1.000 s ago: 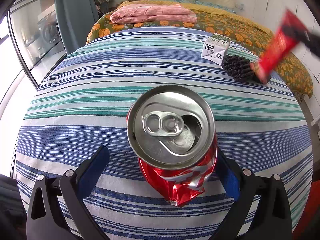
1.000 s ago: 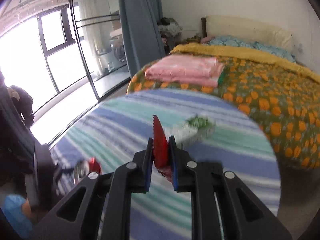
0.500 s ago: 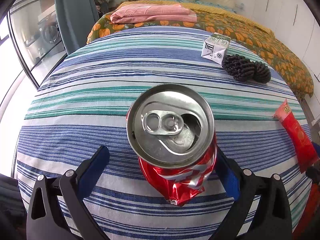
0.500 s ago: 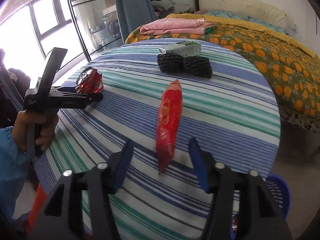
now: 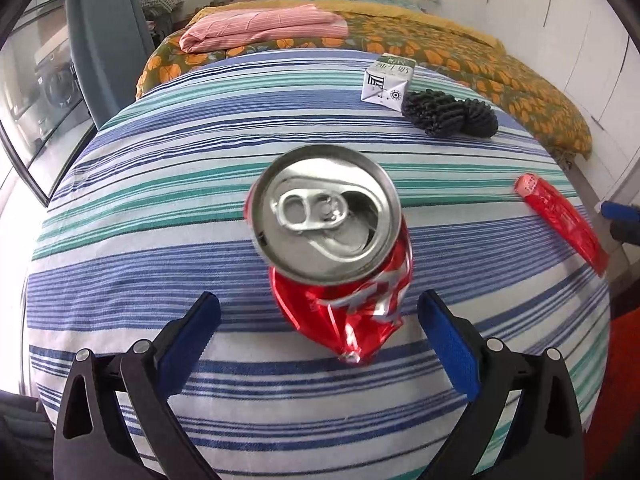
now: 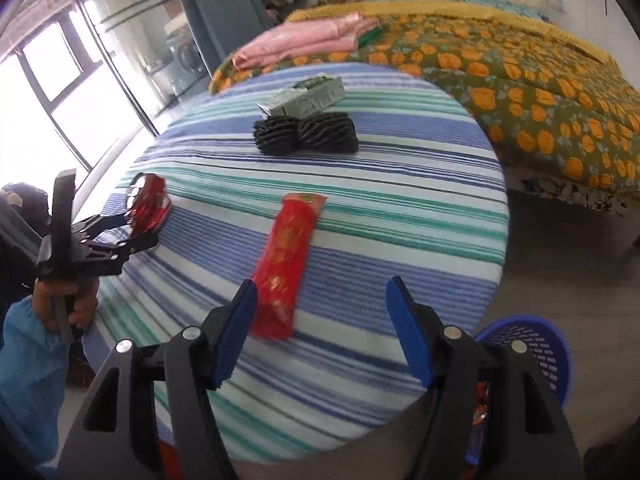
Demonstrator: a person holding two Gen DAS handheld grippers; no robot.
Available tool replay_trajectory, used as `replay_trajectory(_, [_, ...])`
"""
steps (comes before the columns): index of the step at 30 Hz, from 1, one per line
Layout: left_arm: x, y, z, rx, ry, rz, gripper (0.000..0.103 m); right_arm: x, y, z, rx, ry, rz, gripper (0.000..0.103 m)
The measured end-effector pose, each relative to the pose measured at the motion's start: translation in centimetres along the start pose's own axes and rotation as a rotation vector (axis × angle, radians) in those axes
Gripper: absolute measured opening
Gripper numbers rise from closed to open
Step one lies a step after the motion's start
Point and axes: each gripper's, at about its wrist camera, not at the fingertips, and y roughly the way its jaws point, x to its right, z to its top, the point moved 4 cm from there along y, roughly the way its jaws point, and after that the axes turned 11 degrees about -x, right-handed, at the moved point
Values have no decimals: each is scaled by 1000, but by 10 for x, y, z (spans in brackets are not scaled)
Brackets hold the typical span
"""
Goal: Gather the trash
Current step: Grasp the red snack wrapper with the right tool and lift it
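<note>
Home bedroom: bed [image 6: 520, 80] with floral quilt, folded pink bedding [image 5: 260, 28], curtain [image 5: 108, 40].

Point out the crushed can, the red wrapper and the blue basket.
crushed can [image 5: 326, 216]: left wrist view, on its silver lid by the pull tab.
red wrapper [image 6: 286, 256]: right wrist view, on the middle of its printed face.
blue basket [image 6: 538, 344]: right wrist view, on its mesh wall below the table edge.

Your left wrist view looks down along its fingers, close over the crushed can [image 5: 334, 240], facing the bed [image 5: 460, 46] beyond. Your right wrist view sits farther back at the striped table [image 6: 400, 200] edge — both share the red wrapper [image 6: 288, 264], the carton [image 6: 304, 96] and the can.
</note>
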Motion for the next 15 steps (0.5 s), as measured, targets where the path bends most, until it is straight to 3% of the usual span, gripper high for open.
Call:
replay_trajectory(6, [2, 6, 12, -25, -64, 53, 96, -23, 38, 32, -124, -28, -6, 64])
replay_trajectory(9, [3, 2, 13, -18, -79, 64, 81, -34, 54, 43, -151, -75, -78, 49])
replay_trajectory(10, [3, 1, 13, -15, -80, 65, 68, -36, 59, 44, -160, -81, -96, 32])
replay_trajectory(11, [4, -2, 13, -11, -82, 63, 60, -37, 62, 44, -172, -85, -99, 24])
replay_trajectory(15, [9, -8, 10, 5, -106, 55, 60, -38, 49, 37, -137, -84, -81, 16])
